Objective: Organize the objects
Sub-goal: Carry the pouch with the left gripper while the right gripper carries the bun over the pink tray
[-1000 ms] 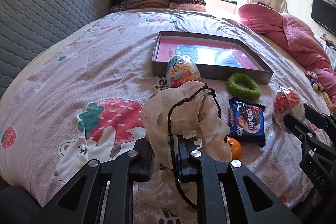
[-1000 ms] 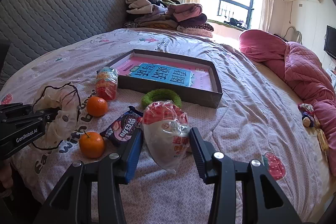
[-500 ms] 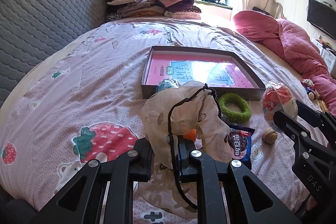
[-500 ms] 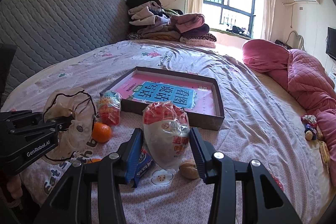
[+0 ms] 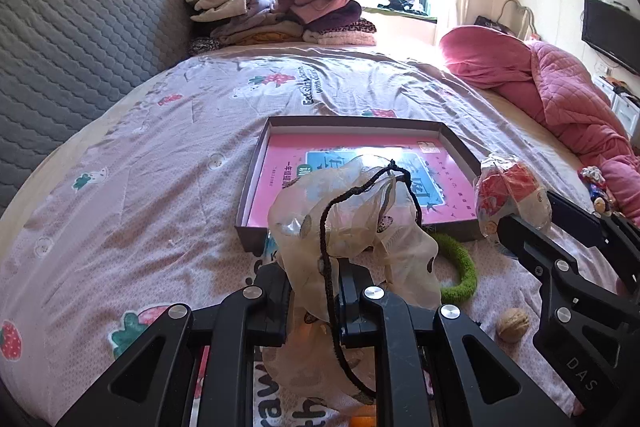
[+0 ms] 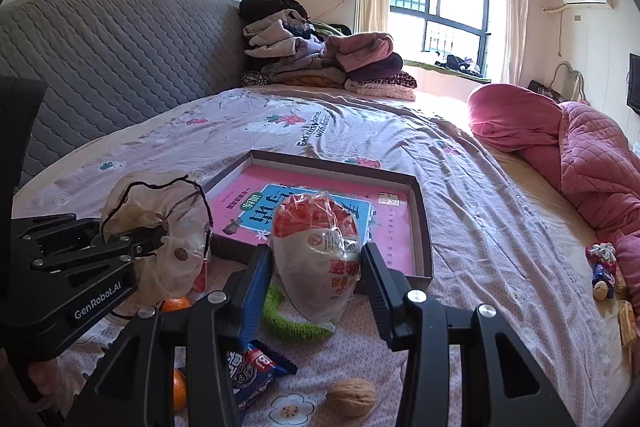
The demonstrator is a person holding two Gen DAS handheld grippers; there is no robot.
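At lower centre of the left wrist view, your left gripper is pinching a sheer drawstring pouch, its cord hanging down between the fingers. Your right gripper is clamped on a snack bag, held off the bed just in front of the near wall of the tray, which holds a pink book. Both loads sit at mid-frame, short of the tray. Below them, in the lower part of the right wrist view, lie a green ring, a cookie pack, a walnut and 2 oranges. The likely next step is getting the bag into the tray or the pouch. Risks, as I judge them: the pouch is limp and its mouth looks collapsed, so pushing the bag at it could fold it shut; the loose cord could snag a finger of either gripper; the bag is slick and bulging, so a loosened grip may drop it on the ring; carried low, it may catch the tray wall.
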